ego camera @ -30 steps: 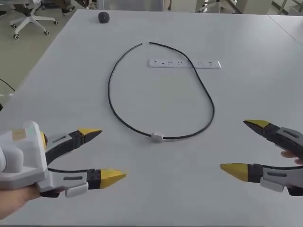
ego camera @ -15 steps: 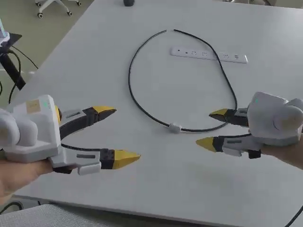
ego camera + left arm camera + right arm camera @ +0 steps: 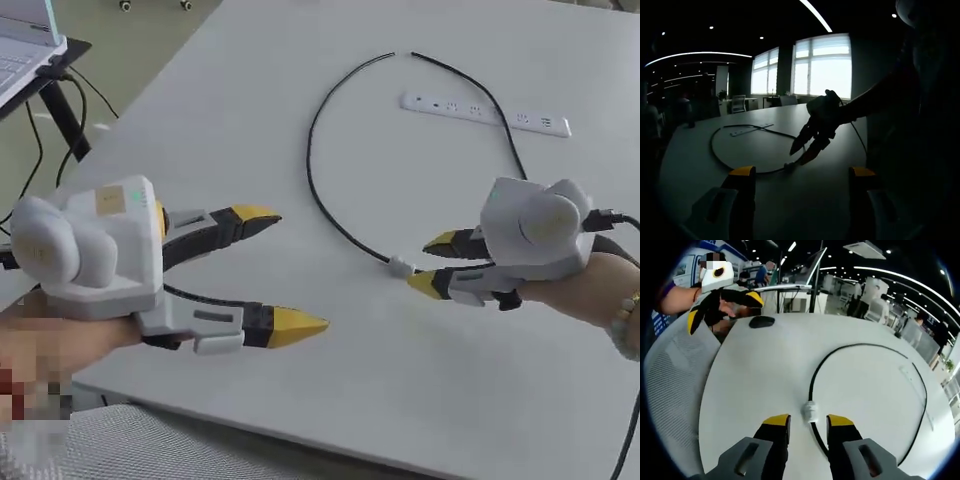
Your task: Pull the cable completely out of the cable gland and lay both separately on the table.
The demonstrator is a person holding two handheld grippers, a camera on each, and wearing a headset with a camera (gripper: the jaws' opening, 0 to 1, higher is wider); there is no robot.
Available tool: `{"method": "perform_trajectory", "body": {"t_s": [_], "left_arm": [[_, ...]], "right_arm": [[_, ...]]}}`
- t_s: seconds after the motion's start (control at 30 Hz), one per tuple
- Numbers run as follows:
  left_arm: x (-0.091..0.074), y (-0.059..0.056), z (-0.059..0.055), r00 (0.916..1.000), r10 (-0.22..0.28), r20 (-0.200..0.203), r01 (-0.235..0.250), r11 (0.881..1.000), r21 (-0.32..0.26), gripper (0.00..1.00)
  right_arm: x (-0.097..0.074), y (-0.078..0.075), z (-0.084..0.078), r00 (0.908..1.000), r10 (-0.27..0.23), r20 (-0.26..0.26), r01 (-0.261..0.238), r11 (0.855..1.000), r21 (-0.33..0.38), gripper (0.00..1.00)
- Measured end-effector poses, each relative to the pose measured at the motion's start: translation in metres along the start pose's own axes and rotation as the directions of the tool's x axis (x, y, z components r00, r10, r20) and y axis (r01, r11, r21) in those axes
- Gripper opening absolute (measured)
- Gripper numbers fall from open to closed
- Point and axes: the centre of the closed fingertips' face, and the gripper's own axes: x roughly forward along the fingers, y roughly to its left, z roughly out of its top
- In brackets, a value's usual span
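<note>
Closing in on the small white plastic cable gland (image 3: 401,268), the right gripper (image 3: 424,261), grey and black with yellow-tipped jaws, is now sitting much nearer to it than half a second ago. Its jaws are standing a modest way apart and are gripping nothing. In the right gripper view the cable gland (image 3: 809,411) is lying just ahead of the right gripper (image 3: 808,418), in line with the gap between the two tips and not yet between them. The thin black cable (image 3: 312,170) is still running through the gland, lying on the white tabletop (image 3: 250,120) and looping away beyond the right gripper's tips. Its two loose ends are nearly meeting at the far side, near a long white power strip (image 3: 485,113).

The left gripper (image 3: 298,268), of the same make, is hovering over the near edge of the table, well apart from the gland. Its jaws are spread wide and are carrying nothing. From the left gripper view, the right gripper (image 3: 798,156) is pointing down at the gland (image 3: 788,165), straight ahead of the left gripper (image 3: 802,171).
</note>
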Motion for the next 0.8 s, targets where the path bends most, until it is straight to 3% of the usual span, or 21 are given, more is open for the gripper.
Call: {"method": "perform_trajectory", "body": {"t_s": [0.3,0.8], "left_arm": [[-0.004,0.002,-0.002,1.0,0.007,-0.002,-0.007,1.0,-0.001,0.76],[-0.001,-0.002,-0.004,0.9999,-0.011,-0.009,0.011,1.0,0.007,0.75]], "right_arm": [[0.014,0.0,-0.008,0.9968,0.028,-0.075,-0.028,1.0,0.008,0.19],[0.019,-0.004,-0.01,0.9932,0.029,-0.113,-0.029,1.0,-0.007,0.09]]}}
